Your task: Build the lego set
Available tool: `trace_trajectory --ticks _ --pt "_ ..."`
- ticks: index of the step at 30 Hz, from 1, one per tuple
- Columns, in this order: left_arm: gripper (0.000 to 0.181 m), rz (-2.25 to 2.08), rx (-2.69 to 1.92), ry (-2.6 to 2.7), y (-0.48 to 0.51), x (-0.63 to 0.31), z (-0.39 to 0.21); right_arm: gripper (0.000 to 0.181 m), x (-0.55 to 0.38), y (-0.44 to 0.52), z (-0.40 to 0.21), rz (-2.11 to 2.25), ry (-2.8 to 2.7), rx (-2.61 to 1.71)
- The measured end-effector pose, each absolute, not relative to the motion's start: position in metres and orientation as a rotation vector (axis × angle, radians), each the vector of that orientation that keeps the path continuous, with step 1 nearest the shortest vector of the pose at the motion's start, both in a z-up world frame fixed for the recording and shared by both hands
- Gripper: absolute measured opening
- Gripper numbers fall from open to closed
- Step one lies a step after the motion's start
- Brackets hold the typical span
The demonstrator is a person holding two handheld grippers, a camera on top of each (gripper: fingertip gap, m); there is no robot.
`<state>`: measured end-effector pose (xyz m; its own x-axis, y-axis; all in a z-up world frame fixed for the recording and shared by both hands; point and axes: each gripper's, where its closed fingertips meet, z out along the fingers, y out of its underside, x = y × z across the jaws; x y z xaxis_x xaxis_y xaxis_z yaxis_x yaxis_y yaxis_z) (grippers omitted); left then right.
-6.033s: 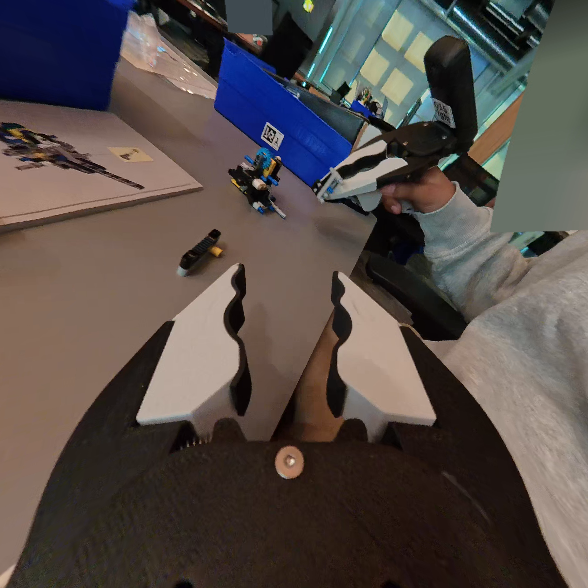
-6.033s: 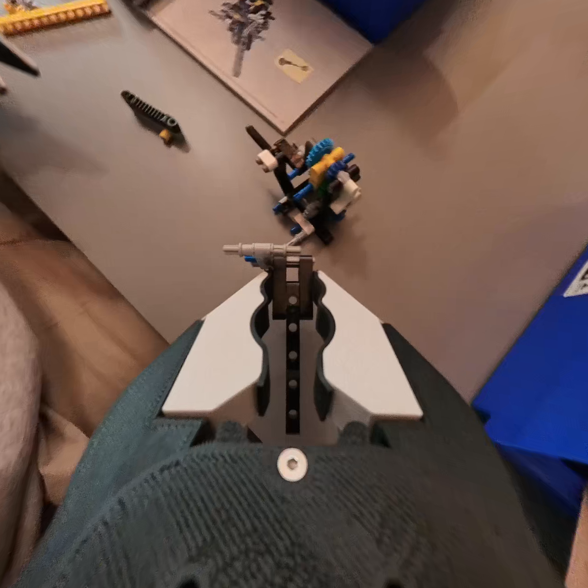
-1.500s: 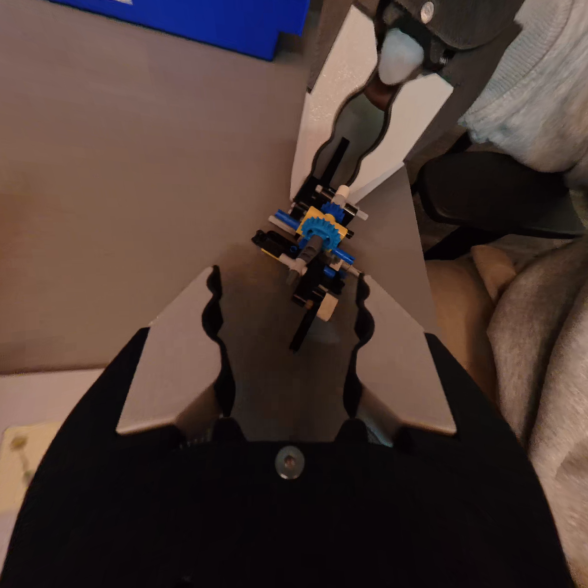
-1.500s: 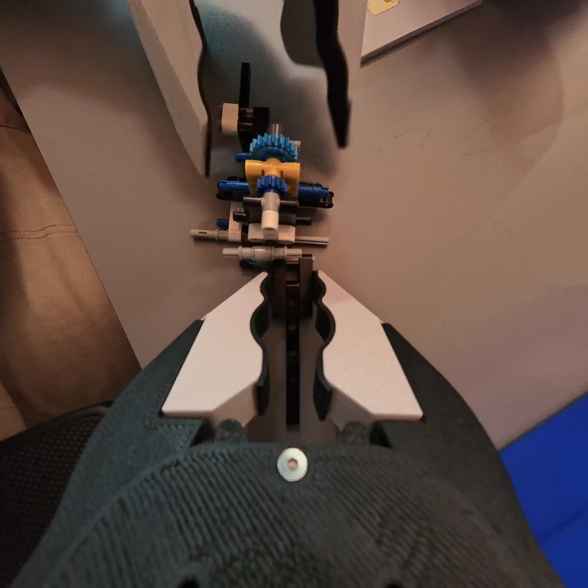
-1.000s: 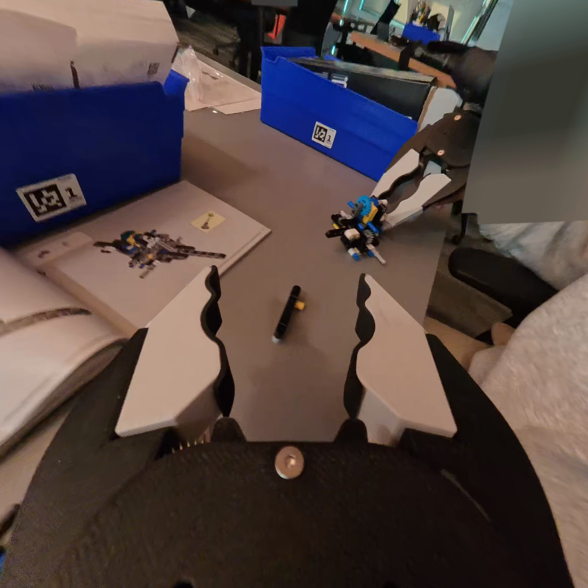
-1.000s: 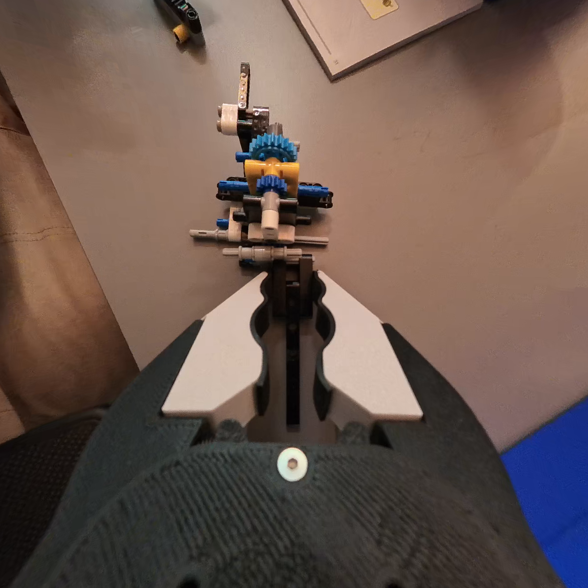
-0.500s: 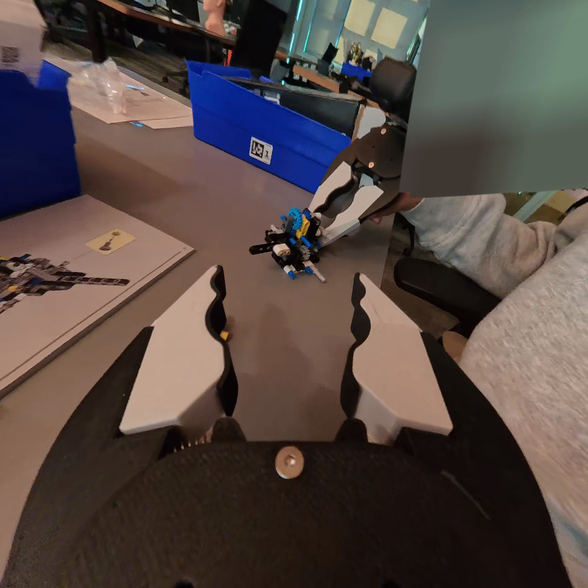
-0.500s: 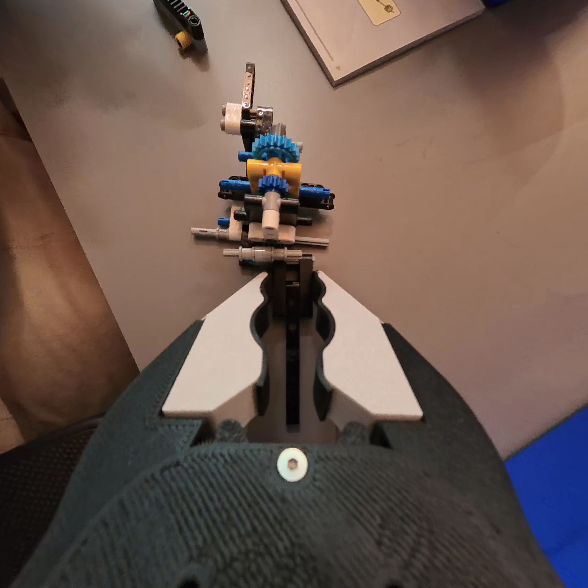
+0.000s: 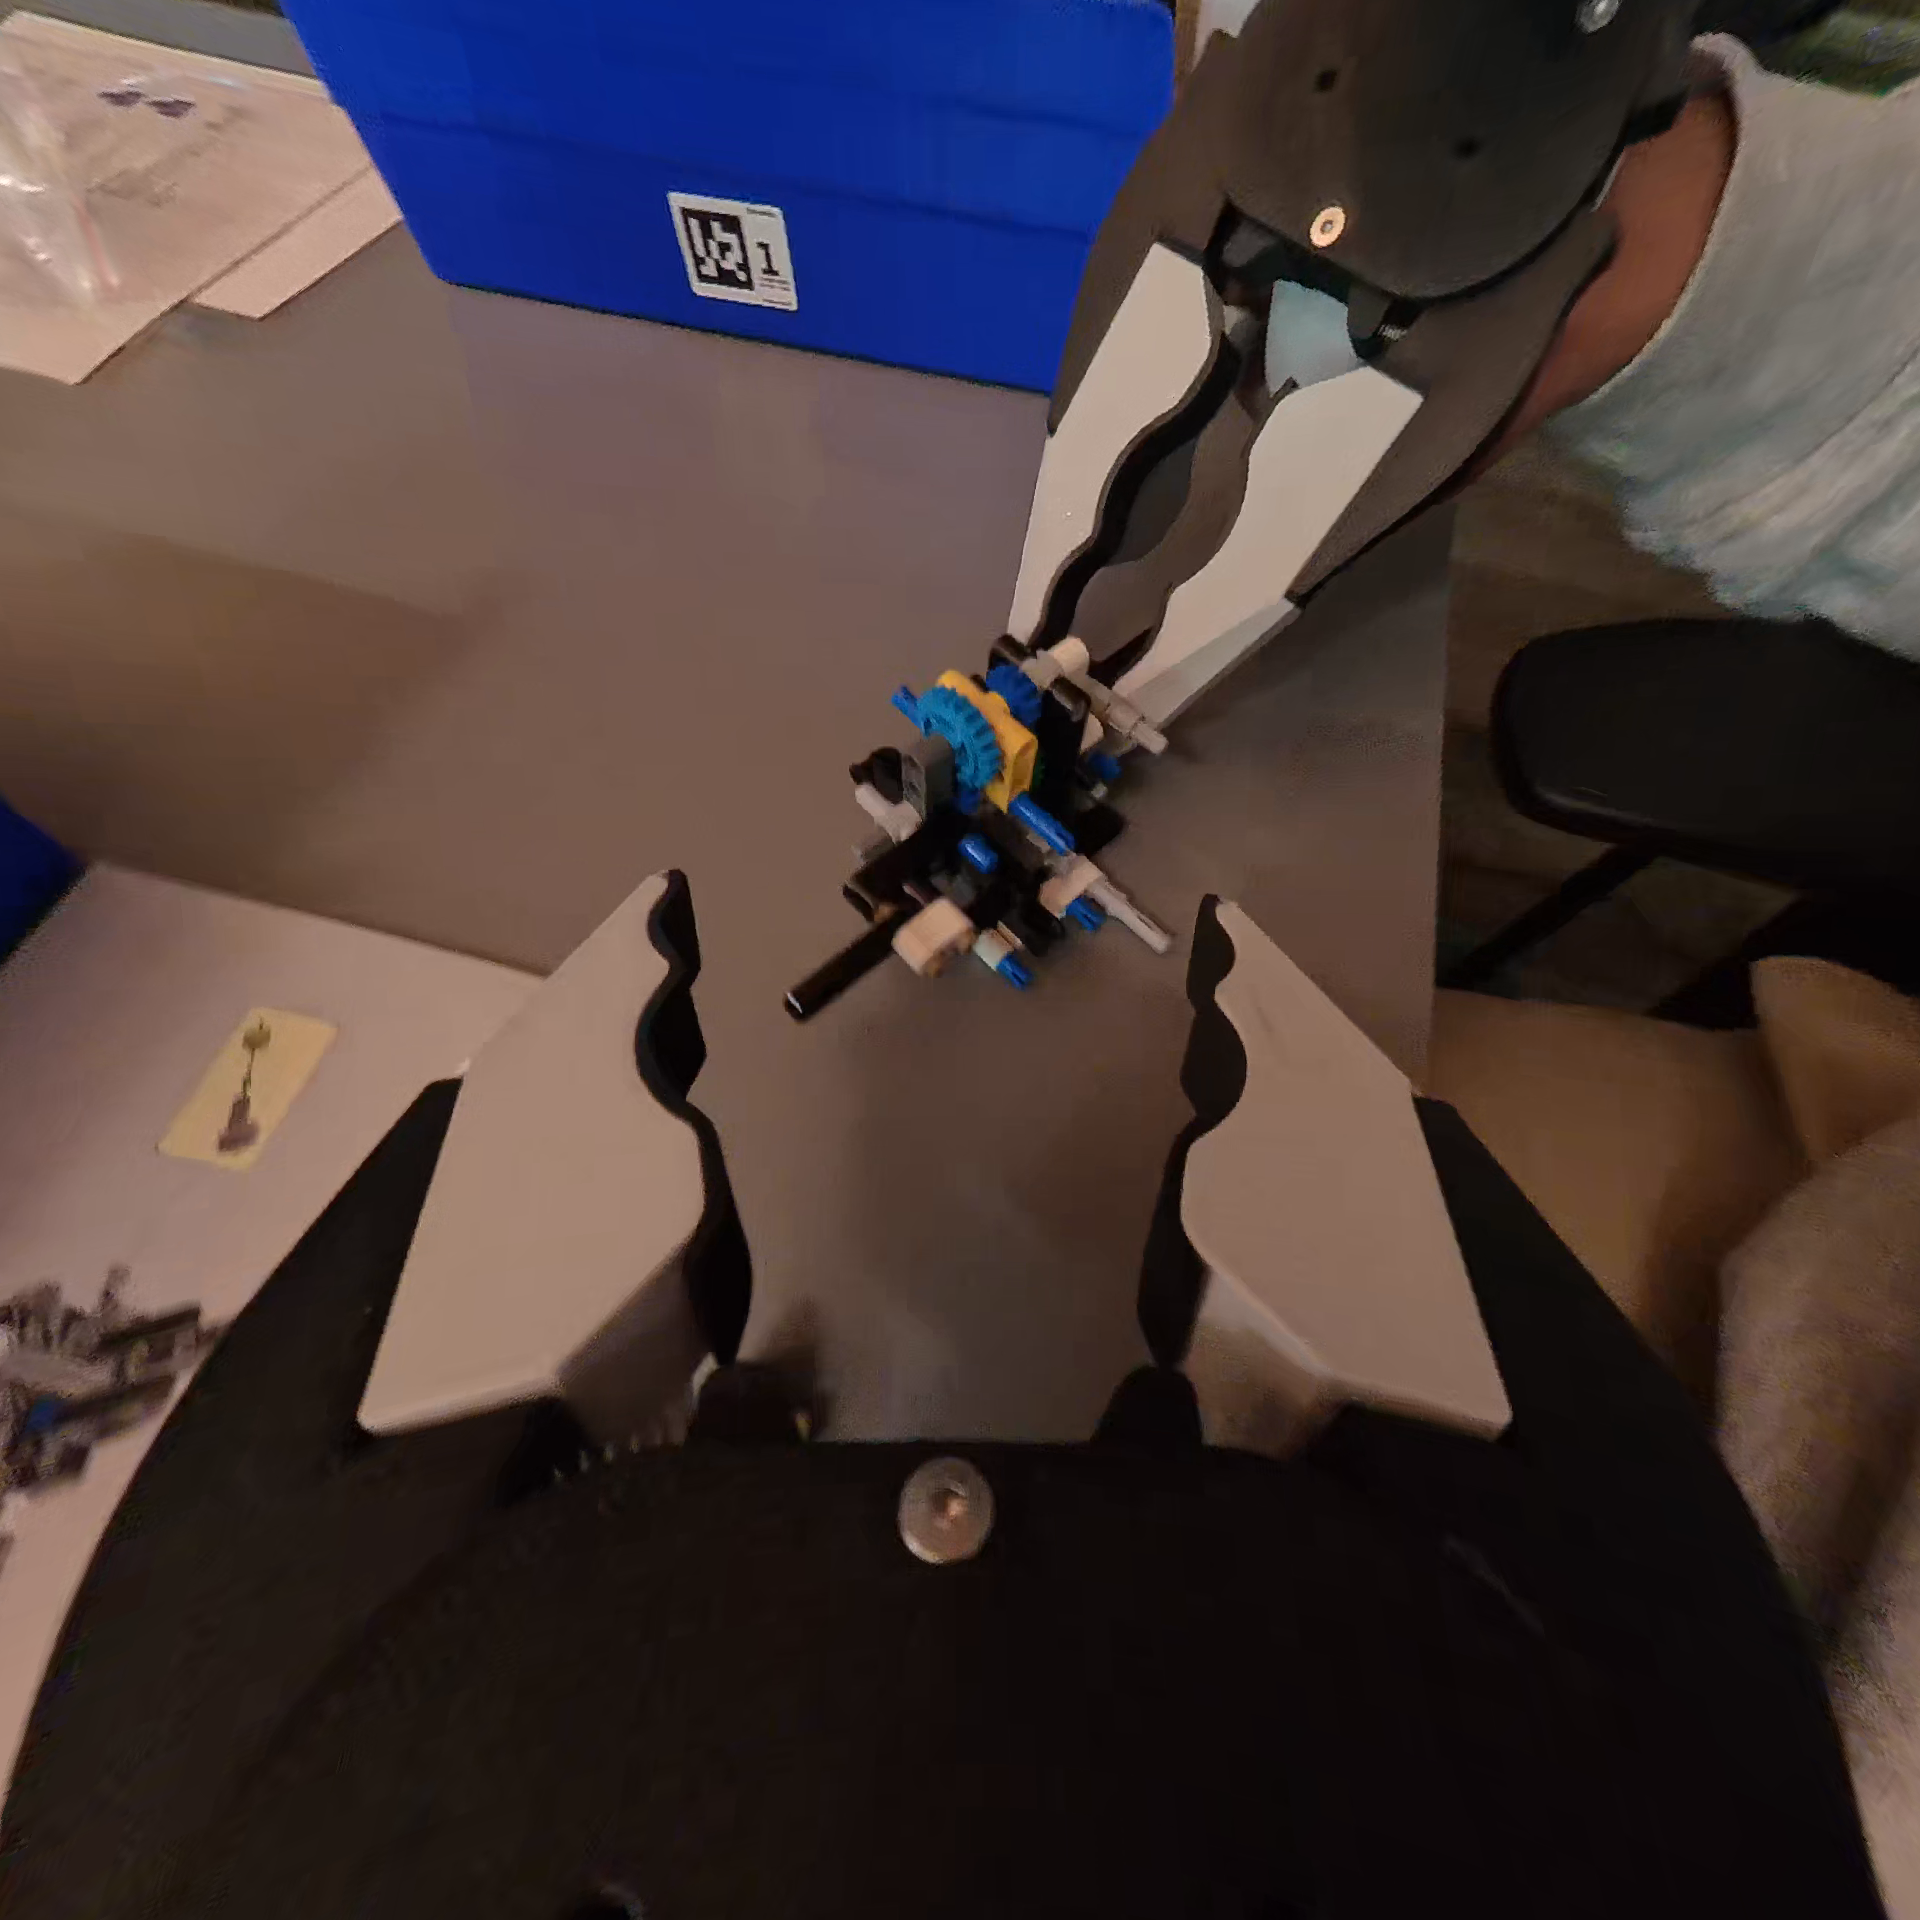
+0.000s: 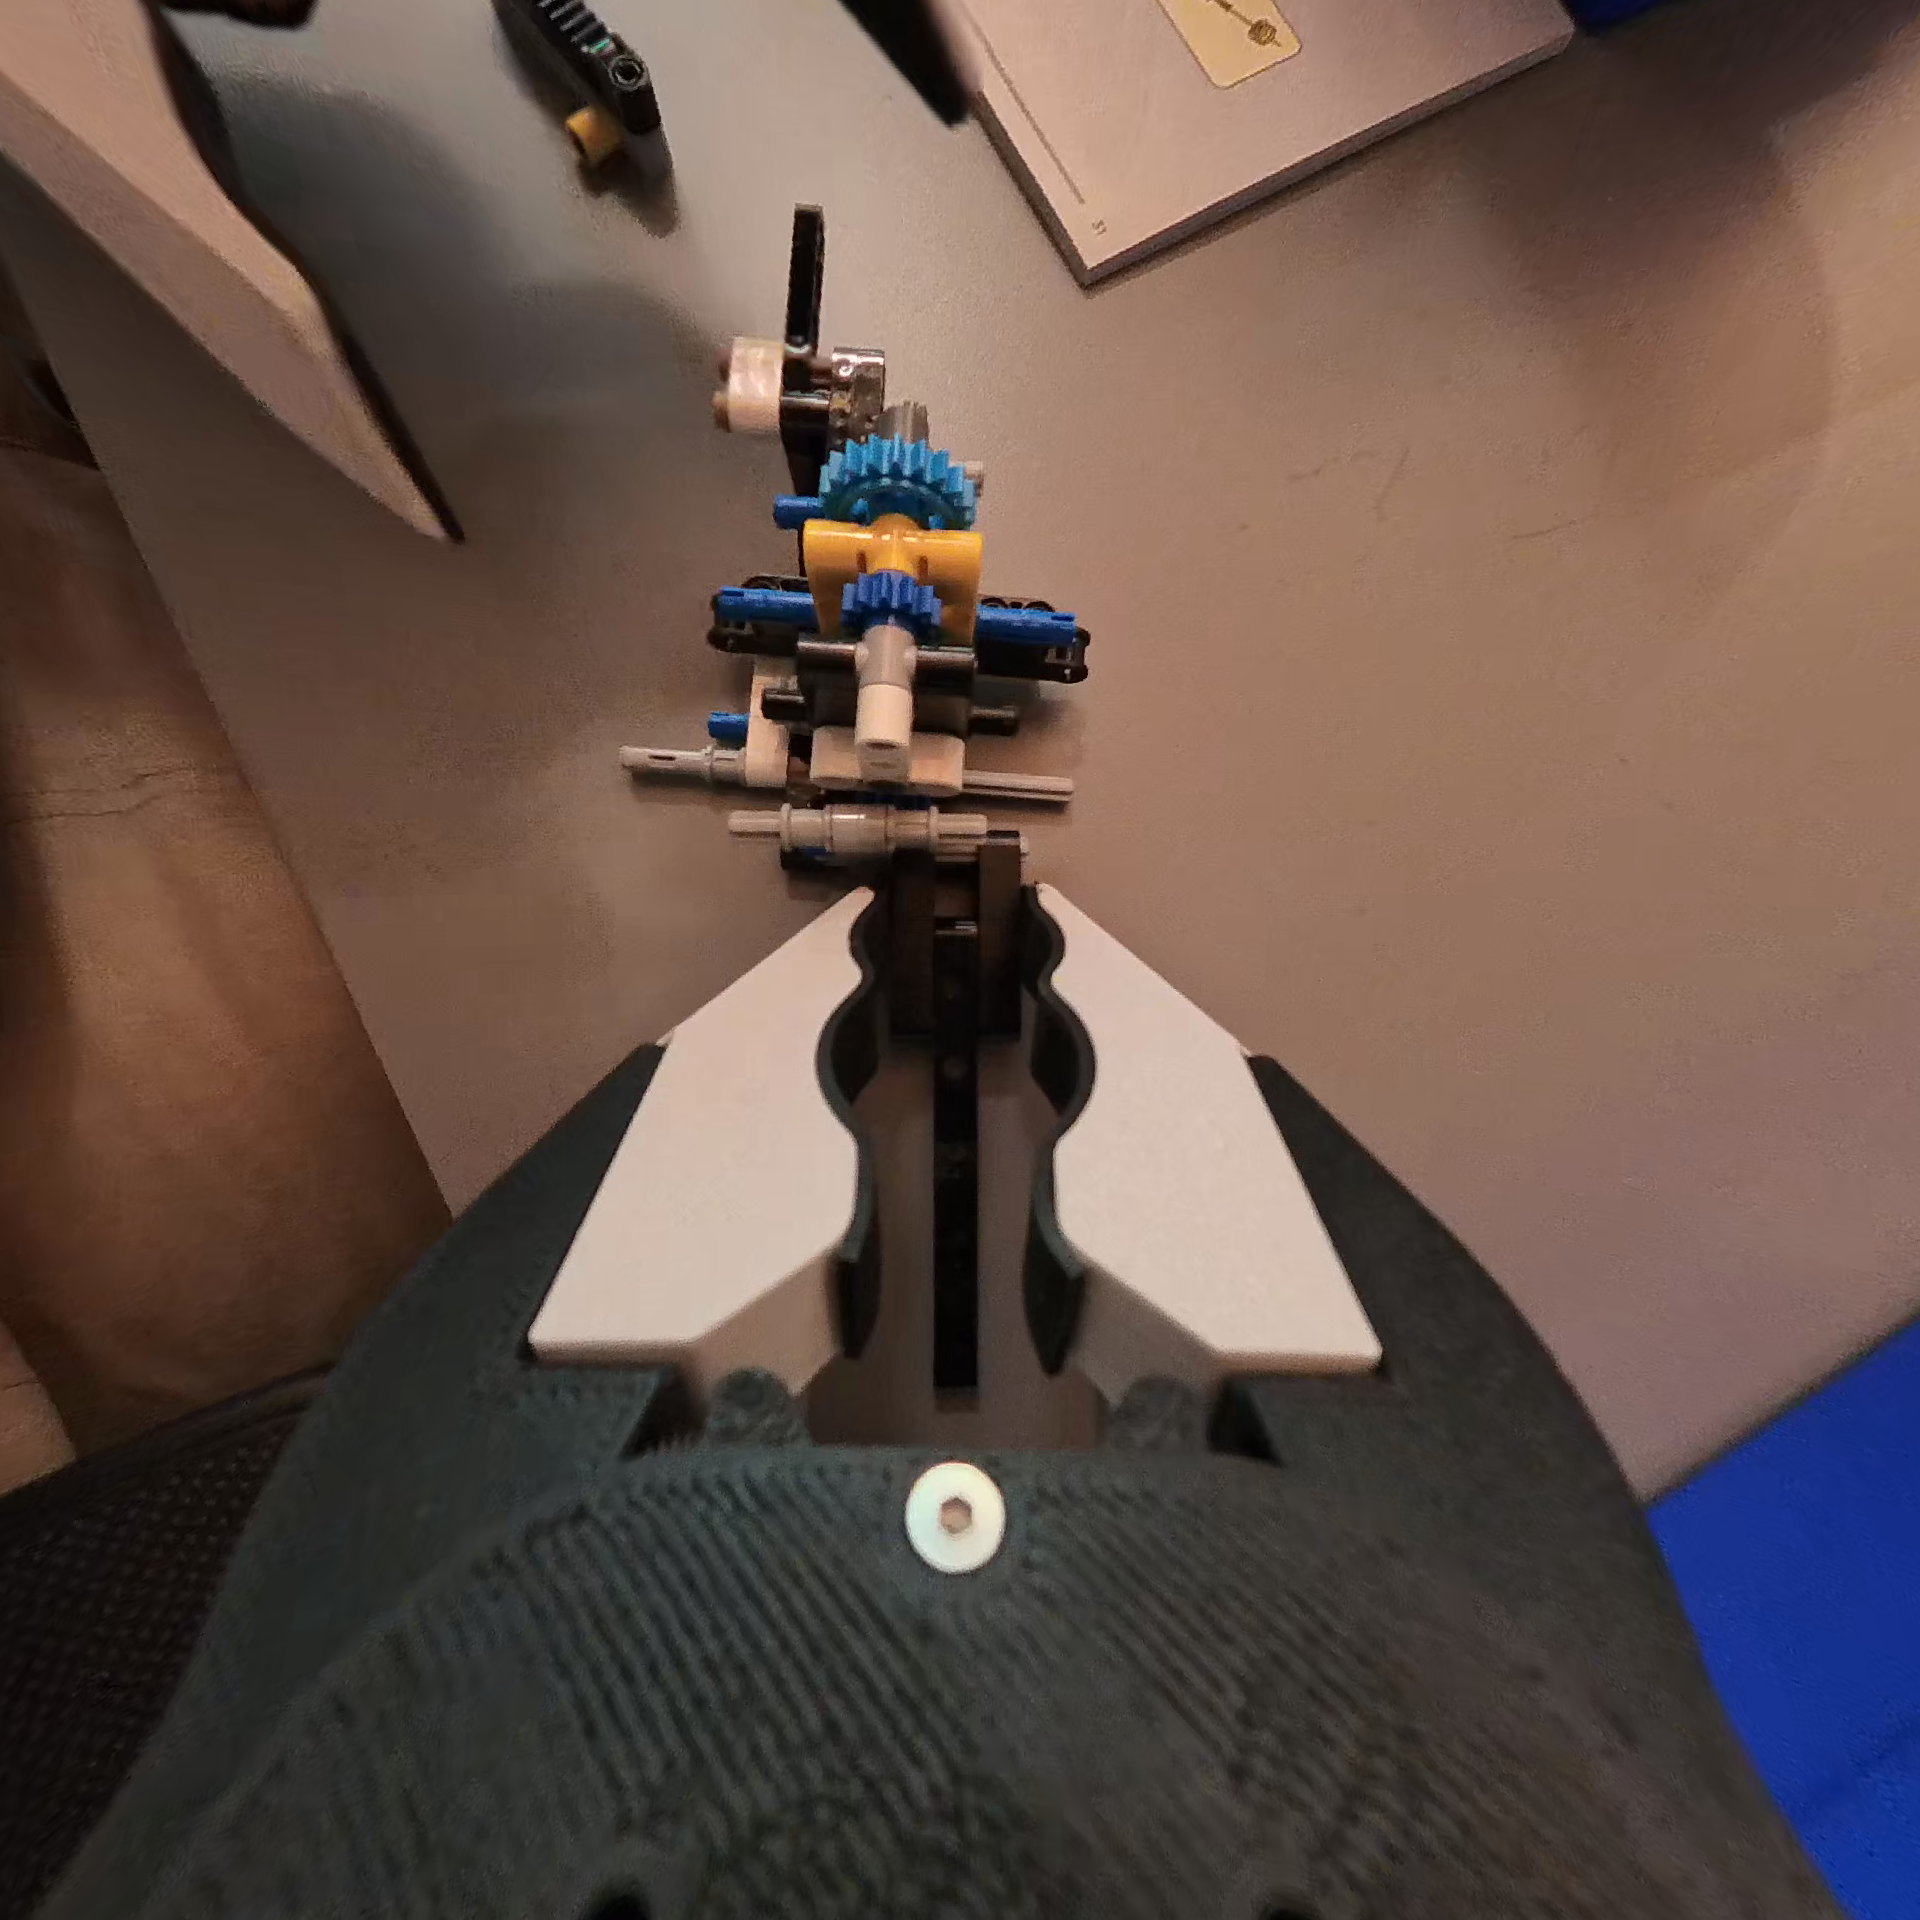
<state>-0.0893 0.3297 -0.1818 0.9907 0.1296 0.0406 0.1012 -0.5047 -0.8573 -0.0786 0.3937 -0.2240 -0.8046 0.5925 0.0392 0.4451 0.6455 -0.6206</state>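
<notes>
Black beam of lego assembly (image 10: 894, 644), frame centre on grey table (image 10: 1455, 727): clamped in my right gripper (image 10: 951, 904); left gripper (image 9: 935, 914), jaws apart, empty, near; joining step; next, I judge, grasping opposite end

Blue bin (image 9: 769, 135), black chair (image 9: 1704, 727) beside grey table (image 9: 416, 582)

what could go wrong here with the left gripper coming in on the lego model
1. The right gripper grips only a black beam at one end of the lego model; a push from the open left gripper might pop that joint or twist the model.
2. Thin grey axles and a black beam stick out sideways; closing fingers could knock them loose.
3. The model sits near the table edge, so loosened parts may fall off.
</notes>
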Motion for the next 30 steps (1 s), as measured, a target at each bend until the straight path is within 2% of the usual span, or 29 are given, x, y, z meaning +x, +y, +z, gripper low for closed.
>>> trace_trajectory --ticks 4,9,13,17,19,23,25,30 --pt "0.097 0.034 -2.215 -0.023 0.347 -0.096 -0.188 0.024 -0.079 0.394 -0.224 0.9 -2.621 -0.845" --pt "0.112 0.135 -2.336 0.106 0.36 -0.1 -0.199 0.024 -0.079 0.394 -0.224 0.907 -2.621 -0.846" --pt "0.113 0.241 -2.365 0.093 0.363 -0.102 -0.205 0.024 -0.079 0.394 -0.224 0.91 -2.616 -0.849" --pt "0.112 0.314 -2.253 -0.073 0.354 -0.102 -0.184 0.024 -0.079 0.393 -0.224 0.904 -2.61 -0.871" --pt "0.105 0.301 -2.19 -0.212 0.345 -0.096 -0.177 0.024 -0.079 0.393 -0.224 0.895 -2.601 -0.892" --pt "0.065 0.079 -2.076 -0.335 0.334 -0.046 -0.171 0.024 -0.078 0.39 -0.224 0.865 -2.588 -0.936" --pt "0.06 -0.118 -2.03 -0.356 0.334 -0.012 -0.172 0.024 -0.076 0.388 -0.224 0.848 -2.579 -0.961" --pt "0.07 -0.312 -1.94 -0.486 0.332 0.005 -0.176 0.024 -0.073 0.382 -0.225 0.799 -2.544 -1.055"
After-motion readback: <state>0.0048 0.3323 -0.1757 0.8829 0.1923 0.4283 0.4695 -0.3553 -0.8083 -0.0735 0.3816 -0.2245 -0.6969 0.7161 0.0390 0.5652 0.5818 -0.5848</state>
